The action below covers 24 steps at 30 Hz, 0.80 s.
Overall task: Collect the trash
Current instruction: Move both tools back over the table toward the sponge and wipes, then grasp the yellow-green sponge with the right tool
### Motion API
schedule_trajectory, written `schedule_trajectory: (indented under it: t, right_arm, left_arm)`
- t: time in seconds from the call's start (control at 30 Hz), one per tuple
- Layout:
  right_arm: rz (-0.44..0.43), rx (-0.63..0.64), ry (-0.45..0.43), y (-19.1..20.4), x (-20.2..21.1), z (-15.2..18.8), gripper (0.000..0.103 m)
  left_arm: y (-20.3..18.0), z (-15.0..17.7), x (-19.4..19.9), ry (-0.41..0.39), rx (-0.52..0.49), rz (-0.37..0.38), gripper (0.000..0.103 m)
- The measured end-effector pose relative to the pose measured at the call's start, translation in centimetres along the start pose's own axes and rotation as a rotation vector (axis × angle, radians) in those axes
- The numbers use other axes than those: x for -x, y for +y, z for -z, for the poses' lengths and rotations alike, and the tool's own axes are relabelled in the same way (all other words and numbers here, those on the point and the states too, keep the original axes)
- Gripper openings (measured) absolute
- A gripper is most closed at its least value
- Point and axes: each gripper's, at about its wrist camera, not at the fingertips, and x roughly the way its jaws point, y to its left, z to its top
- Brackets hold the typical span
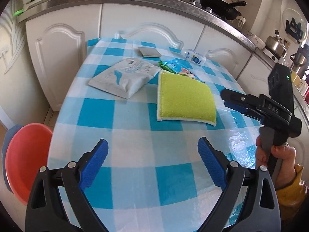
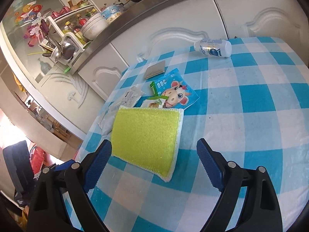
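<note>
Item 1, table [image 1: 135, 150]: covered in a blue-and-white checked cloth under clear plastic film, standing against white cabinet doors [image 1: 63, 58].

Item 2, sponge pad [image 1: 185, 98]: lime-green textured face, white stitched border, roughly rectangular, lying flat near the middle of the table. From my right wrist camera its near edge sits between the fingers' line of sight, and its far edge overlaps the wrappers behind it.

Item 3, cartoon wrapper [image 2: 176, 94]: flat blue packet printed with a pink-eared animal face, partly under the sponge pad's far edge. A green-and-white torn wrapper [image 2: 154, 94] lies across it.

Item 4, grey-white pouch [image 1: 125, 76]: crinkled soft packet with a blue shape printed on it, just left of the sponge pad, resting on the cloth.

Item 5, small bottle [image 2: 213, 48]: white, blue-labelled, lying on its side near the table's far edge, well apart from the rest.

Item 6, grey square pad [image 1: 149, 51]: flat, near the far edge, behind the pouch.

Item 7, red basin [image 1: 27, 160]: off the table's left side, lower down.

Item 8, left gripper [image 1: 152, 150]: I read its blue-padded jaws as spread wide, holding nothing, over bare cloth on the near side.

Item 9, right gripper [image 2: 154, 150]: jaws likewise spread and unloaded, near the sponge pad's near edge; I cannot tell whether the left pad touches it.
</note>
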Motion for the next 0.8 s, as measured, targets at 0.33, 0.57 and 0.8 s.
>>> schedule_trajectory:
  t: [0.33, 0.57, 0.8]
  right_arm:
    - [-0.142, -0.109, 0.064, -2.3, -3.2, -1.9, 0.089]
    - [-0.280, -0.142, 0.083, -2.2, -2.3, -0.8, 0.089]
    - [-0.236, -0.099, 0.072, -1.6, 0.2, 0.7, 0.089]
  left_arm:
    - [-2.9, -1.9, -5.0, 0.044, -0.022, 0.127, 0.094]
    - [-3.6, -2.3, -6.4, 0.037, -0.036, 0.172, 0.094]
    - [-3.6, -2.6, -6.6, 0.031, -0.029, 0.236, 0.094]
